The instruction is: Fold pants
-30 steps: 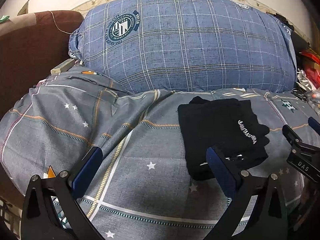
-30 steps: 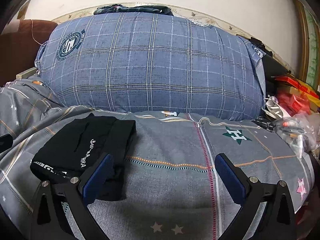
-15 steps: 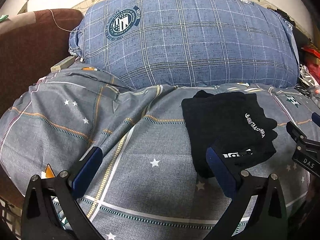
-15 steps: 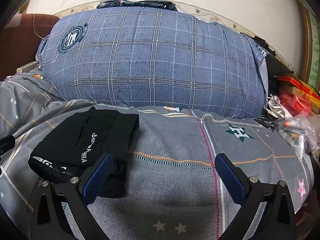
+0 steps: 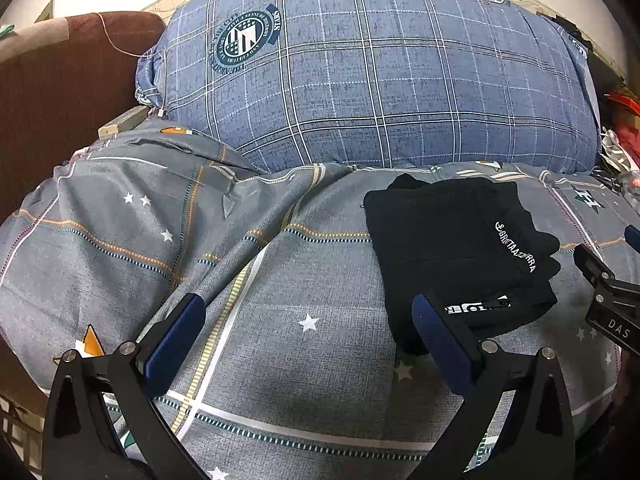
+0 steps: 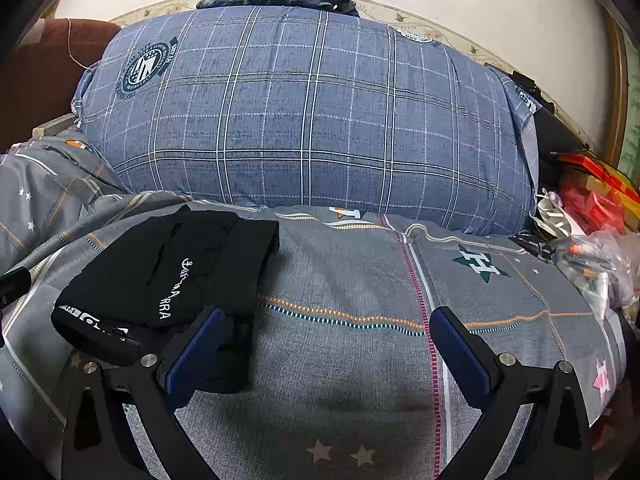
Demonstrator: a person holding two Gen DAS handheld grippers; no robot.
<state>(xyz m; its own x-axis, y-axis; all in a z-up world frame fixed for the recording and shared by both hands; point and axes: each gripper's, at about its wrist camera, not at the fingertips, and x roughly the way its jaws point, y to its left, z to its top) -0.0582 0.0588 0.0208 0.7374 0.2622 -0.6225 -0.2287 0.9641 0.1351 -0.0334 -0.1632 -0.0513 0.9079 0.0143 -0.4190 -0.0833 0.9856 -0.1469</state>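
Pants [image 5: 456, 256] lie folded compact, centre-right of frame; left gripper [image 5: 308, 332] and right gripper [image 6: 324, 344] spread, empty, fold apparently complete.

you have a big blue checked pillow [image 5: 380, 80] with a round crest at its left end. in front of it lies the grey star-print bedspread [image 5: 260, 340]. left of the pillow is a brown headboard [image 5: 60, 92]. dark folded cloth [image 6: 280, 0] sits on top of the pillow; red packets [image 6: 592, 200] lie to its right.
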